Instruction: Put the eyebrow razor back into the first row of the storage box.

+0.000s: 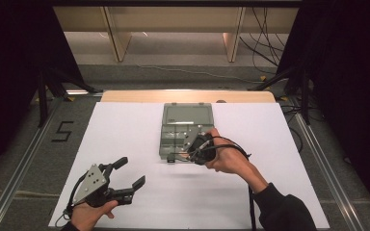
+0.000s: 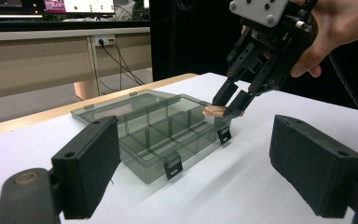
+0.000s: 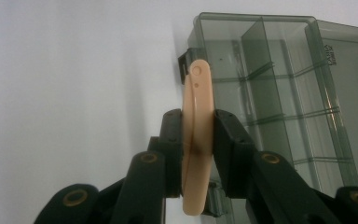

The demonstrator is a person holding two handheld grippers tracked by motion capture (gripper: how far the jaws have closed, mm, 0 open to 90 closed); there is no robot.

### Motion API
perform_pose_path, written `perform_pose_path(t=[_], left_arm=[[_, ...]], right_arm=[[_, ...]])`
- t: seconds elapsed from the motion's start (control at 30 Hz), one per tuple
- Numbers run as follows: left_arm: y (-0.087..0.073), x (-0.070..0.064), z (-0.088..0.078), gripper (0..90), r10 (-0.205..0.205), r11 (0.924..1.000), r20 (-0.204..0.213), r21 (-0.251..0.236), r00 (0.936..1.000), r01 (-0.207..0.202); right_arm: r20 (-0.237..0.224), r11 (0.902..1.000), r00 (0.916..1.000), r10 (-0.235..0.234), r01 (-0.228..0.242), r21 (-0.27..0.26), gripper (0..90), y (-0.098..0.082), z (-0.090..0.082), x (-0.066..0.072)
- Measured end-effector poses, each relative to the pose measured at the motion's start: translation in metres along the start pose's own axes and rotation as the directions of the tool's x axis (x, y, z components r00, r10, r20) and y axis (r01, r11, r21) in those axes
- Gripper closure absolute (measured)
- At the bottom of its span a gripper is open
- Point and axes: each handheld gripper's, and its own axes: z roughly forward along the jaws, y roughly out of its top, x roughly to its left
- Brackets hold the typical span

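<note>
- Left tongs [image 1: 130, 173]: spread wide, nothing between the pads, hovering over the desk [image 1: 125, 130] well to the near-left of the organizer box [image 1: 185, 132]. Little risk where they sit. If they swing toward the box, a pad could catch a front latch [image 2: 173, 167] and shove the box, which looks light and unanchored.
- Right tongs [image 2: 228, 103]: pinching the peach plastic piece [image 3: 196, 140] across its thin faces, just above the near-right corner of the box.
- Grip sits low on the piece, with a long section sticking out past the pads. It's smooth plastic, so I expect it could pivot or slide in the pinch if the tip touches anything.
- The piece hangs right over the box's front wall near the right-hand latch [image 2: 223, 135]. Come down too near and it lands on the rim or latch instead of in a cell, then tips out onto the desk.
- Dividers [image 3: 261, 74] inside the box make narrow cells. The piece looks long relative to a cell. If it isn't lined up with the cell's long axis, it bridges a divider and rests proud.
- Releasing from height: it probably bounces and hops into a neighbouring cell.
- The lid [image 1: 188, 114] lies open flat on the far side of the box. Overshoot that way and the piece ends up on the lid, not in a compartment.
</note>
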Motion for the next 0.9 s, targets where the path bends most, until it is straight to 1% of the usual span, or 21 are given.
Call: perform_pose_path(t=[0.03, 0.17, 0.37, 0.57, 0.77, 0.83, 0.9], left_arm=[[0.000, 0.000, 0.000, 16.1, -0.001, 1.0000, 0.000, 0.000, 1.0000, 0.001], [0.000, 0.000, 0.000, 16.1, 0.000, 1.0000, 0.000, -0.001, 1.0000, 0.000], [0.000, 0.000, 0.000, 16.1, -0.001, 1.0000, 0.000, -0.001, 1.0000, 0.001], [0.000, 0.000, 0.000, 16.1, -0.002, 1.0000, 0.001, -0.002, 1.0000, 0.002], [0.000, 0.000, 0.000, 16.1, -0.002, 1.0000, 0.001, -0.001, 1.0000, 0.002], [0.000, 0.000, 0.000, 16.1, -0.002, 1.0000, 0.001, -0.002, 1.0000, 0.002], [0.000, 0.000, 0.000, 16.1, -0.001, 1.0000, 0.001, -0.001, 1.0000, 0.001]], right_arm=[[0.010, 1.0000, 1.0000, 0.002, -0.002, -0.002, 74.3, 0.000, 0.000, -0.001], [0.024, 0.9999, 0.9997, 0.006, -0.006, -0.009, 74.3, 0.000, -0.002, -0.005], [0.038, 0.9997, 0.9992, 0.012, -0.011, -0.021, 74.3, 0.001, -0.003, -0.011], [0.052, 0.9991, 0.9982, 0.030, -0.028, -0.031, 74.3, 0.000, -0.002, -0.019], [0.086, 0.9981, 0.9951, 0.050, -0.046, -0.042, 74.3, -0.001, -0.003, -0.028], [0.082, 0.9981, 0.9955, 0.047, -0.044, -0.044, 74.3, -0.001, -0.002, -0.029], [0.087, 0.9979, 0.9949, 0.051, -0.047, -0.045, 74.3, -0.001, -0.001, -0.031]])
